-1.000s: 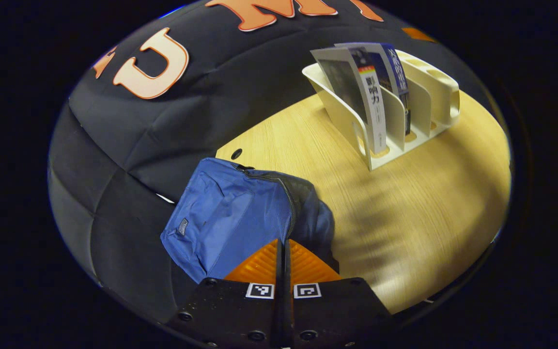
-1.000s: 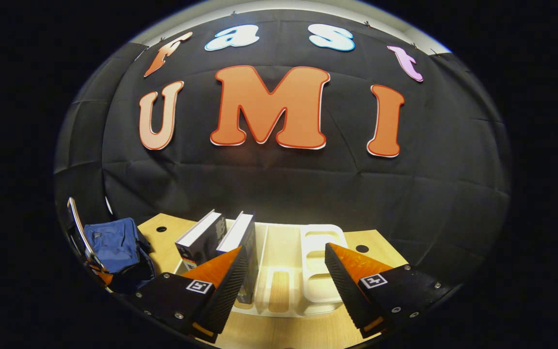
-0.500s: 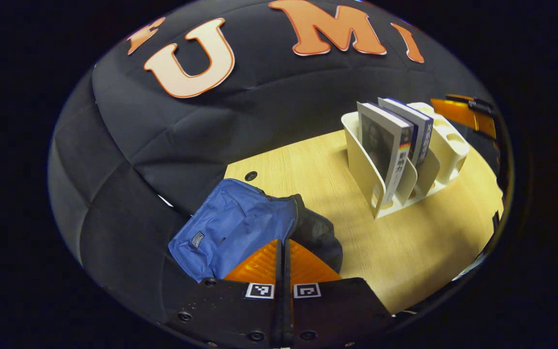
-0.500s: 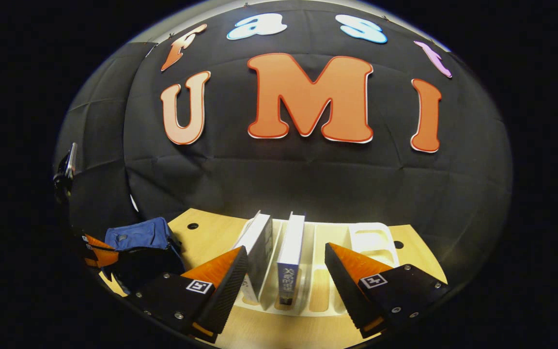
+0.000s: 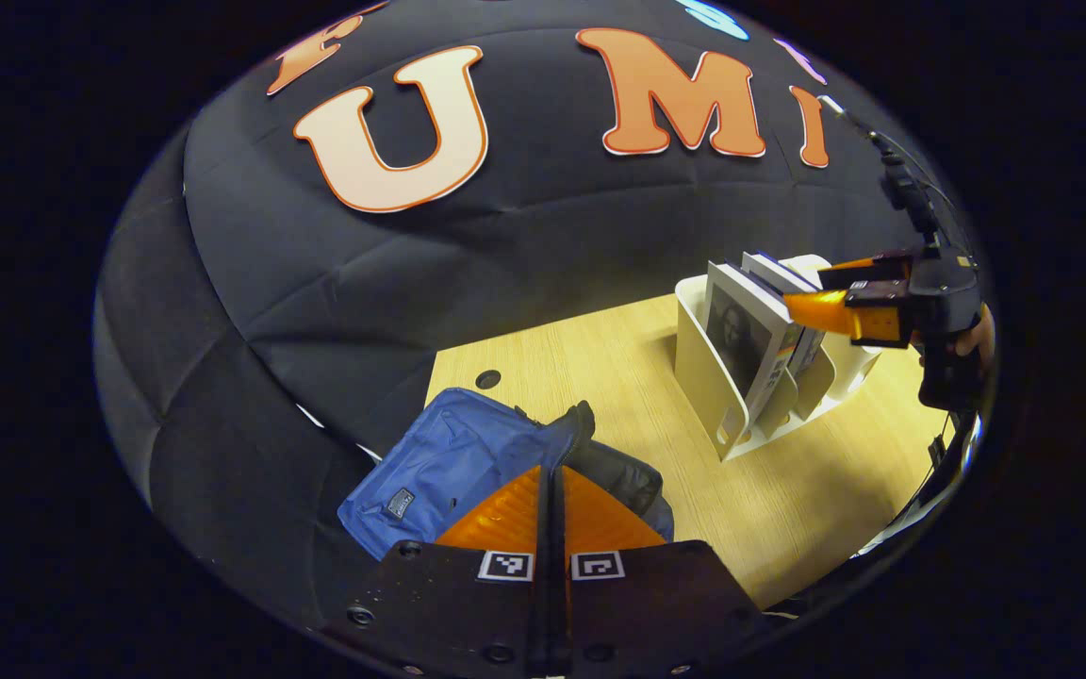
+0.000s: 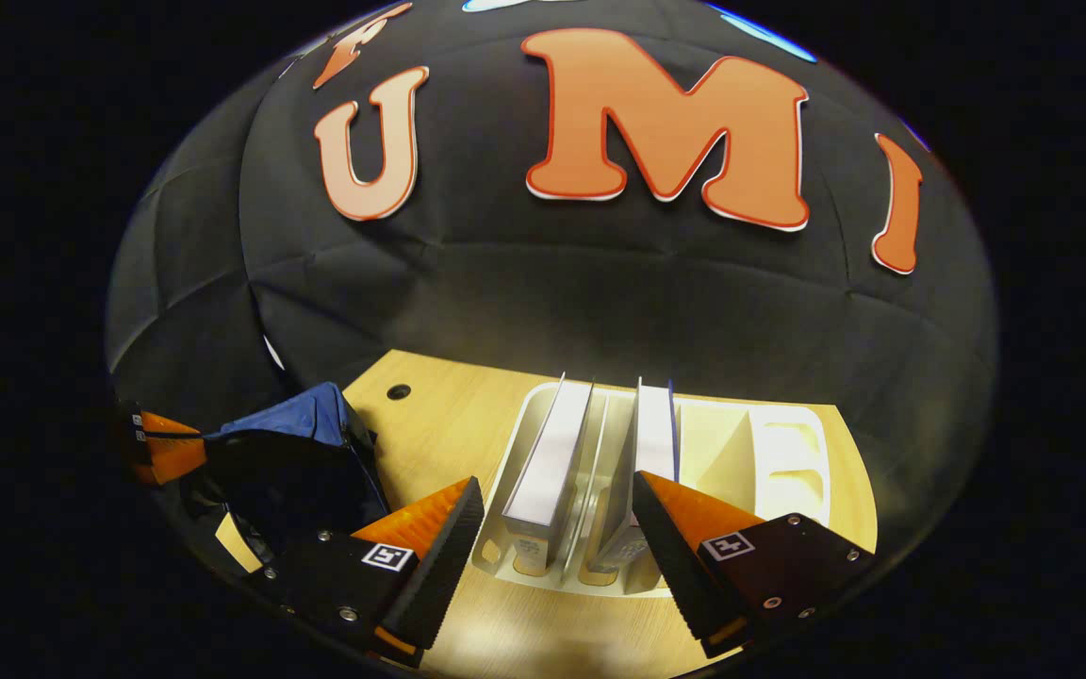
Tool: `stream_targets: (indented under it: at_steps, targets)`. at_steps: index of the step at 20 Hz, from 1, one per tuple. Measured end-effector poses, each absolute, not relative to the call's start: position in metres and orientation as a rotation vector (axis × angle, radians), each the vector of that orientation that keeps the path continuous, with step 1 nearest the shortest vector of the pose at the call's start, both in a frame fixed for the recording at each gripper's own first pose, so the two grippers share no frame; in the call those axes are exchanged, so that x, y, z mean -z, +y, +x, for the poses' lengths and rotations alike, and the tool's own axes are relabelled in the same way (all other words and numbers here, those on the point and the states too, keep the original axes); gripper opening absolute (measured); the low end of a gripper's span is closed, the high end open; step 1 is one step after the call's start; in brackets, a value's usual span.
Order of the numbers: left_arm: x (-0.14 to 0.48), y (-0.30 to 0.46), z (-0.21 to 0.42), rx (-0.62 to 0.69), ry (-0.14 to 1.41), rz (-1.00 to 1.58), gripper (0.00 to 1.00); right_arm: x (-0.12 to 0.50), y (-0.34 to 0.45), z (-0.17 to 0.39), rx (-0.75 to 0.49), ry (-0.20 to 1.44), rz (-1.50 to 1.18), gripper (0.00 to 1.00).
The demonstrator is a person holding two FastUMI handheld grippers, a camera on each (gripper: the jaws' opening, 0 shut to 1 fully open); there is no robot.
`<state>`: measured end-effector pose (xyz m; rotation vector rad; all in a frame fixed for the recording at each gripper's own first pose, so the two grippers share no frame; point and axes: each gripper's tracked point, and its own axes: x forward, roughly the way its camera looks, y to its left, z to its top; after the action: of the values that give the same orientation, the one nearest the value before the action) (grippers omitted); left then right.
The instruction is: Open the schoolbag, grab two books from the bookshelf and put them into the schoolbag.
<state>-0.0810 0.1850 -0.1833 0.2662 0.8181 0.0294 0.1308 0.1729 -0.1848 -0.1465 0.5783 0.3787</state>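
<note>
A blue schoolbag [image 5: 449,453] lies at the table's near left corner, its dark mouth gaping [image 6: 288,490]. My left gripper [image 5: 551,469] is shut on the bag's raised edge; it appears from the side [image 6: 171,451] at the bag's left. Two books stand in a white bookshelf [image 5: 703,377]: one with a portrait cover [image 5: 741,330] and one behind it [image 5: 774,269]. My right gripper [image 6: 557,483] is open just above them. The left book [image 6: 552,453] sits between its fingers, and the right book [image 6: 656,429] is by the right finger. That gripper hovers over the book tops [image 5: 830,306].
The wooden table [image 5: 600,358] has a small round hole [image 5: 487,379] near the bag. The bookshelf's right-hand slots [image 6: 788,453] hold nothing. A hand [image 5: 967,339] holds the right gripper at the far right, and the black cloth wall stands close behind.
My right gripper has come down and forward over the books, bringing the left book between its fingers. My left gripper has stayed shut and lifted the bag's edge, widening the opening.
</note>
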Motion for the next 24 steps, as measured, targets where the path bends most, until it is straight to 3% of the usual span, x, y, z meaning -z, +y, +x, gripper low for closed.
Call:
stream_targets:
  at_steps: [17,20,21,22,23,24]
  targets:
    - [0.165,0.209,-0.061,0.064,0.797,0.094,0.00,0.243,0.209,0.178,-0.299,0.964,-0.263,0.92]
    - [0.165,0.208,-0.059,0.074,0.787,0.077,0.01,0.254,0.213,0.186,-0.284,1.049,-0.253,0.77]
    - [0.165,0.207,-0.059,0.076,0.787,0.073,0.00,0.259,0.212,0.187,-0.273,1.077,-0.267,0.64]
    - [0.166,0.207,-0.059,0.078,0.785,0.066,0.00,0.264,0.210,0.189,-0.266,1.104,-0.290,0.69]
    - [0.166,0.206,-0.060,0.080,0.786,0.058,0.00,0.268,0.207,0.188,-0.247,1.127,-0.314,0.66]
    - [0.167,0.206,-0.060,0.083,0.783,0.052,0.00,0.272,0.209,0.189,-0.244,1.141,-0.323,0.54]
